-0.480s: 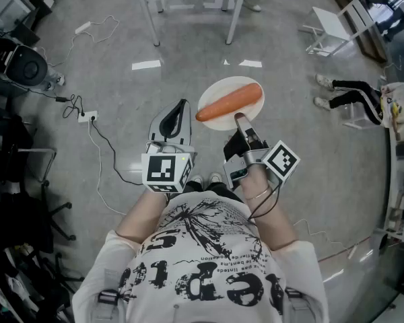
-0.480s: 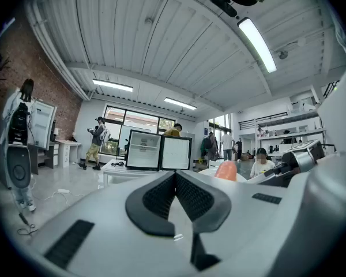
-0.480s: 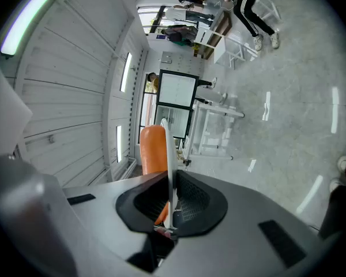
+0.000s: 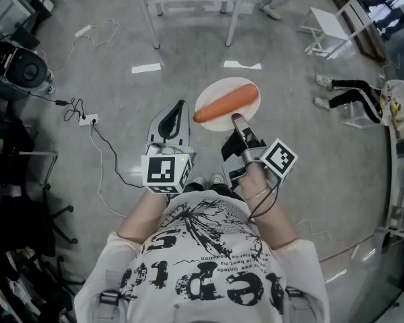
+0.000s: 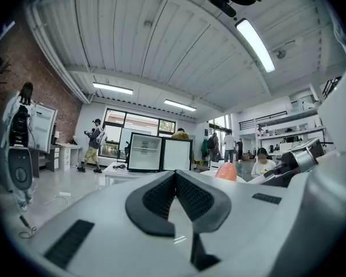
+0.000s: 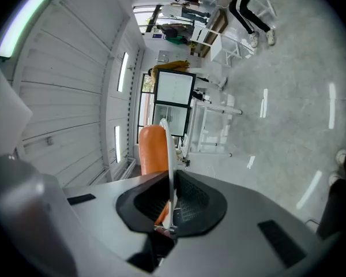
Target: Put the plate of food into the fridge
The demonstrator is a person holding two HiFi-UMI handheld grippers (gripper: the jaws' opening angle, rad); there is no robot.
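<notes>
White black-printed T-shirt [image 4: 202,268]; grey left gripper [image 4: 180,108] and right gripper [image 4: 238,120] bear marker cubes [image 4: 167,172].

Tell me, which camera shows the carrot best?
The head view: the whole carrot lies across the white plate. The right gripper view shows only part of it beside the plate's edge; the left gripper view catches just its orange tip.
</notes>
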